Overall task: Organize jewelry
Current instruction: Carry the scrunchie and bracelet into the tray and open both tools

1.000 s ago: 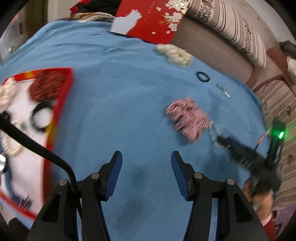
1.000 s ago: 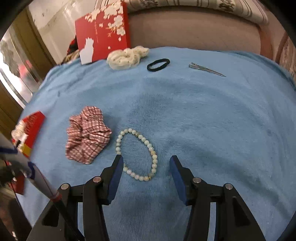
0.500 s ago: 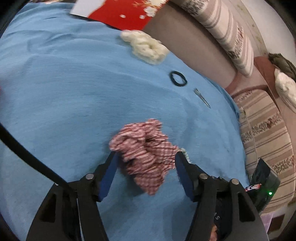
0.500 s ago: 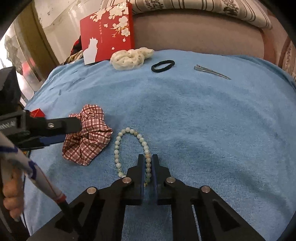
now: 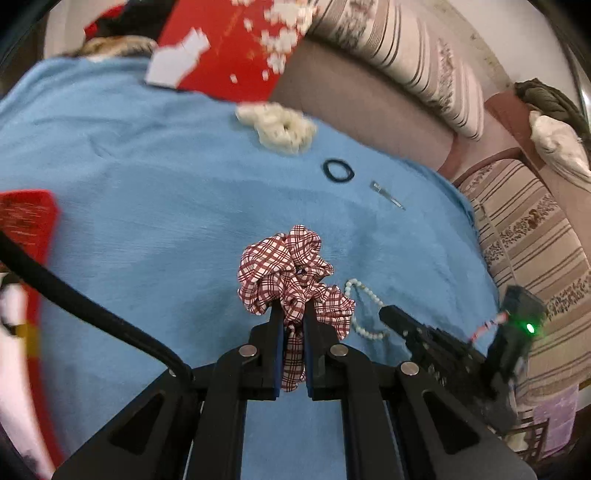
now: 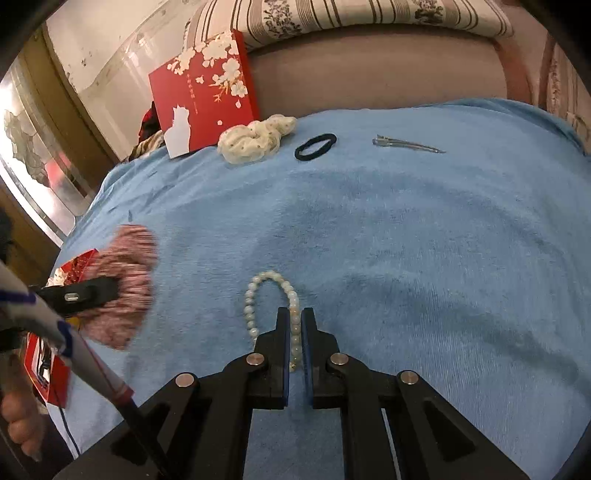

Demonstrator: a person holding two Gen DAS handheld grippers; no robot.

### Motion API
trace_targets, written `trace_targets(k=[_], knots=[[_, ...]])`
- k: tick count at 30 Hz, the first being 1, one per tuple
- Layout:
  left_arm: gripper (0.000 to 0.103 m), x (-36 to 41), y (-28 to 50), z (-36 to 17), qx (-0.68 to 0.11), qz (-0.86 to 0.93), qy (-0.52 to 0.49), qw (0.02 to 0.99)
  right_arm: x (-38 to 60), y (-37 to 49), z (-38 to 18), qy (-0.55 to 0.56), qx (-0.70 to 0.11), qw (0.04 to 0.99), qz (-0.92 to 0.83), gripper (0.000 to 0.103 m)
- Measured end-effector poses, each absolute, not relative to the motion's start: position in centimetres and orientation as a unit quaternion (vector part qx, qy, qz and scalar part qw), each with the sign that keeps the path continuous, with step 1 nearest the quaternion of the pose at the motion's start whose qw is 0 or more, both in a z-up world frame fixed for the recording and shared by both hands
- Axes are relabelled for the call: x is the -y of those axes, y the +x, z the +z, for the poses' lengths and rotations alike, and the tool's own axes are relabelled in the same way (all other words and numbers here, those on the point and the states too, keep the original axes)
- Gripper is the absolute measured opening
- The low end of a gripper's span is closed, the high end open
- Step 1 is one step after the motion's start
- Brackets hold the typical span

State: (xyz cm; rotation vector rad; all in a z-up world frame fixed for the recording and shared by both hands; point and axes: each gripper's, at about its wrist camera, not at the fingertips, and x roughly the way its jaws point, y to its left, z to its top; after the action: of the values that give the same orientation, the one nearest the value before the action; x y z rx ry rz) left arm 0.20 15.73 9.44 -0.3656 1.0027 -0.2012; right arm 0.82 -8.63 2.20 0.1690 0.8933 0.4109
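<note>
Blue plush cloth [image 6: 369, 229] is spread over the surface, with a striped sofa [image 6: 351, 22] seen behind it. On the left side, the left gripper [image 5: 292, 314] is clamped on a red-and-white plaid scrunchie [image 5: 291, 273], a fold of which is pinched between the narrowed jaws while the rest bunches ahead of the fingertips. Just to its right, the right gripper [image 6: 294, 317] is closed on a pale bead bracelet [image 6: 255, 295]; one side of the loop is held between the jaws and the rest lies on the cloth in front. Farther out, near the back edge of the cloth, a cream scrunchie [image 6: 255, 138], a black hair tie [image 6: 316, 146] and a metal hair clip [image 6: 406, 144] are laid in a row, well apart from both grippers. A red box with white blossoms [image 6: 203, 96] is propped behind the cream scrunchie. A red tray [image 5: 26, 221] is seen blurred at the far left edge.
</note>
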Motion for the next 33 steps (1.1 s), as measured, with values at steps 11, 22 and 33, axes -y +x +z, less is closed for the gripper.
trace_targets(k=[11,22,33], knots=[[0.008,-28.1,-8.2,12.9,-0.455,0.008,-0.186,0.871,5.3,-3.6,9.7,0.064,-0.394,0.886,0.237,0.007],[0.009,-40.4,-9.9,13.8,-0.418,0.083,-0.268,0.864,-6.4,-7.1,14.5,-0.011,-0.376,0.866,0.329,0.007],[0.009,-45.3,-6.0,8.3,-0.402,0.097,-0.365,0.834,-22.0,-10.6,12.2,-0.085,-0.416,0.789,0.444,0.007]])
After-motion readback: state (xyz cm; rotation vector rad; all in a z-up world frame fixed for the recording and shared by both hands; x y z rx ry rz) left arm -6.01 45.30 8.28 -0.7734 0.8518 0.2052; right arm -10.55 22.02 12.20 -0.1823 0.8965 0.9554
